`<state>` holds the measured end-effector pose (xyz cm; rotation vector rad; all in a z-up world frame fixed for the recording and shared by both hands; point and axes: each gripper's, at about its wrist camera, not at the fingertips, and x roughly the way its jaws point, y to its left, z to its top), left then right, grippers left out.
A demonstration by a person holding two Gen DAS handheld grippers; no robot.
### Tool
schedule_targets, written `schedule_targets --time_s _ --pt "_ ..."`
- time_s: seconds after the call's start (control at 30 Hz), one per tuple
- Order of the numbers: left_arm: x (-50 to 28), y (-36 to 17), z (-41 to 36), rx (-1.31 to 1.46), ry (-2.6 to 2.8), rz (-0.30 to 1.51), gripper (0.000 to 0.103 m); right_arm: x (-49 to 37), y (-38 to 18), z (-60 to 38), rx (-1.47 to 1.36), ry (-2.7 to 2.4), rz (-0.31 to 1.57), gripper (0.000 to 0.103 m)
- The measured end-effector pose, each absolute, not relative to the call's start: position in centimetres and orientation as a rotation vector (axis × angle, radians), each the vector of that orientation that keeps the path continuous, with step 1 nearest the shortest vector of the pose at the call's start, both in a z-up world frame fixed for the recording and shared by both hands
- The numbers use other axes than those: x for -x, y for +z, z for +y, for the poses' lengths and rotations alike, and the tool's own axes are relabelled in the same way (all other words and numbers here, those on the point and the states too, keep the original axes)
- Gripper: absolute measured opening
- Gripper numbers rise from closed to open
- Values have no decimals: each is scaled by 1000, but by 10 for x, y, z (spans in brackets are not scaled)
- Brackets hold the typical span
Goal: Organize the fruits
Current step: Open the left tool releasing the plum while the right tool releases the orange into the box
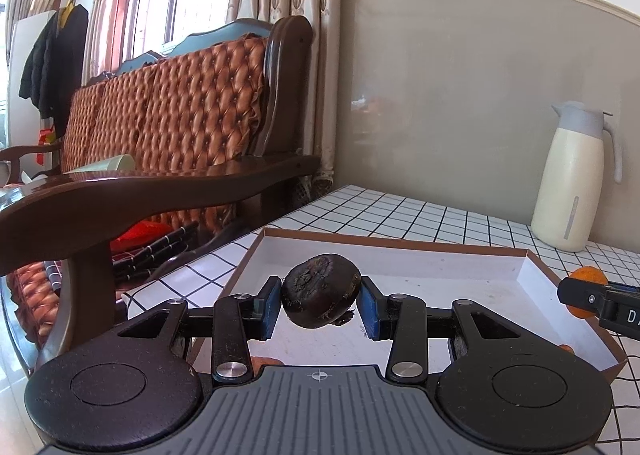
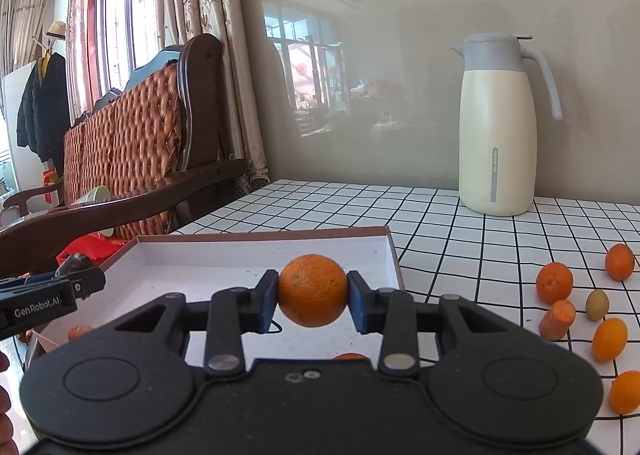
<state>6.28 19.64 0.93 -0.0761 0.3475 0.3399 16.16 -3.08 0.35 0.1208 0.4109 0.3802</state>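
Left wrist view: the left gripper (image 1: 320,305) clamps a dark, wrinkled, flattened round fruit (image 1: 320,289) above the shallow white box (image 1: 400,243) on the checked tabletop (image 1: 460,221).

Right wrist view: the right gripper (image 2: 313,297) grips a round, dimpled orange (image 2: 313,290) over the same box; loose oranges (image 2: 554,282) lie on the tabletop to the right.

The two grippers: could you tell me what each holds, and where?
Left gripper: a dark brown flattish round fruit, pinched at its sides. Right gripper: a round orange tangerine, likewise.

Cream jug (image 2: 496,127) upright at back of checked counter (image 2: 440,223), near wall. Tufted wooden sofa (image 1: 180,107) left. Dark coat (image 1: 52,59) hanging by window.
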Motion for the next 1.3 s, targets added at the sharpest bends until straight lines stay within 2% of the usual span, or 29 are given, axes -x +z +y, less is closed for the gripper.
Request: schedule_targets --time_s 0.67,0.7,0.73,0.77,0.8,0.83,0.97,1.3 --pt "-93 -1 213 91 366 417 42 -194 -9 -16 -97 328 506 30" --pt "-96 -1 213 90 364 421 43 -194 -10 -16 -93 318 506 32" --pt "-96 0 213 95 373 420 63 -193 -8 -16 -93 298 495 53" --pt "-96 2 213 98 392 412 84 -190 -4 -17 -103 291 471 80" --pt "-92 5 212 98 432 380 102 -184 1 -19 -115 276 421 90" --pt "-86 11 210 93 449 331 103 -177 7 -22 -115 240 359 98" --pt "-76 25 200 25 488 254 103 -165 22 -36 -158 208 244 97" --pt "-59 35 181 -81 475 218 103 -157 25 -46 -162 269 240 97"
